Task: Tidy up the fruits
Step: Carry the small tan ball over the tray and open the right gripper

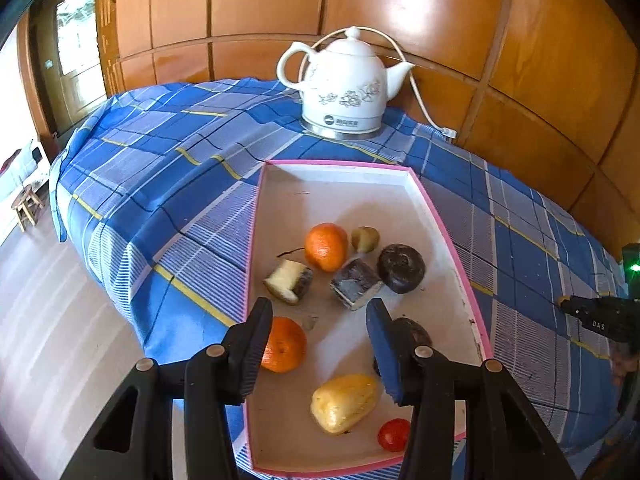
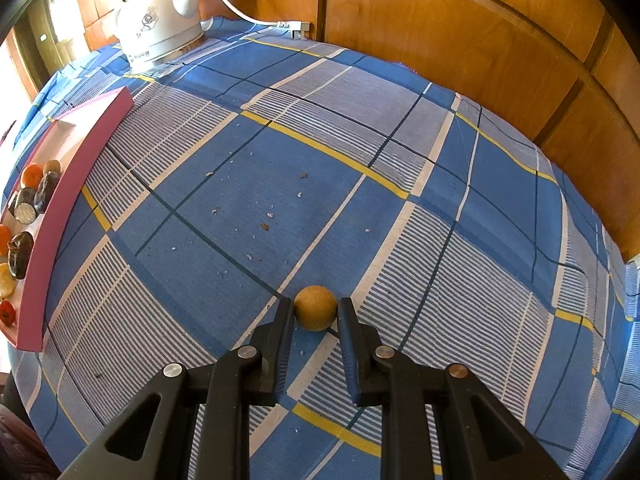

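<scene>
A round brown fruit is seen on the checked cloth of the tabletop, set between the right tongs, which are parted and flank it closely. The pink tray of fruits is overhung by the left tongs, spread wide and empty.

A white ceramic kettle with a grey floral print stands on its metal base at the far edge of the tabletop, which is covered by a blue plaid cloth. A white power cord runs from behind it along the wooden panelled wall. Small crumbs speckle the cloth.
</scene>
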The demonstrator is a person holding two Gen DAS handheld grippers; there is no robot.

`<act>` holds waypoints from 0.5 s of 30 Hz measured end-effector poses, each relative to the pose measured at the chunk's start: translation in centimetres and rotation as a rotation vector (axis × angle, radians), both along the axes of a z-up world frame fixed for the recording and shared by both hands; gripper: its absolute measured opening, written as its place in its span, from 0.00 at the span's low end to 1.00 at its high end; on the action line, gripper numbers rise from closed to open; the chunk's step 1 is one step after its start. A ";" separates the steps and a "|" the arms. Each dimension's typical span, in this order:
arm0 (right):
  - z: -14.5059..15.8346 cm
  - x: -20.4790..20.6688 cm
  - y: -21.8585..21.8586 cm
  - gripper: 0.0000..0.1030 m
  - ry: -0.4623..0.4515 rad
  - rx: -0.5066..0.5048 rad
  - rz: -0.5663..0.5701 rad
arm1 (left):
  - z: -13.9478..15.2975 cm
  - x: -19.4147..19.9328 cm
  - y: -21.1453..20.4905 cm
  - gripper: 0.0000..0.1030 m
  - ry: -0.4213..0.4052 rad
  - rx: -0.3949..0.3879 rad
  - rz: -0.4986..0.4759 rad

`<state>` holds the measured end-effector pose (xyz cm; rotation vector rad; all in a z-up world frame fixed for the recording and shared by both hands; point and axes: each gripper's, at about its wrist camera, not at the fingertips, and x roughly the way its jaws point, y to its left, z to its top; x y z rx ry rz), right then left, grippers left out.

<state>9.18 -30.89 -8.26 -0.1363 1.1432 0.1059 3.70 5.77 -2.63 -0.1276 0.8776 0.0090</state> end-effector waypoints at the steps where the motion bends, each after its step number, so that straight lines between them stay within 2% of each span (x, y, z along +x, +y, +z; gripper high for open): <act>1: 0.5 0.0 0.2 0.21 -0.002 0.006 -0.006 | 0.0 0.0 0.3 0.48 -0.003 -0.001 0.007; 4: 2.6 -0.4 1.9 0.21 -0.046 0.077 0.028 | 0.0 -0.1 1.4 0.48 -0.007 -0.007 0.032; 8: 5.9 -1.4 7.3 0.21 -0.110 0.179 0.172 | 0.1 -0.2 2.6 0.48 -0.012 -0.019 0.061; 15: 7.6 -2.1 17.3 0.21 -0.127 0.309 0.374 | 0.3 -0.7 4.0 0.48 -0.027 -0.028 0.088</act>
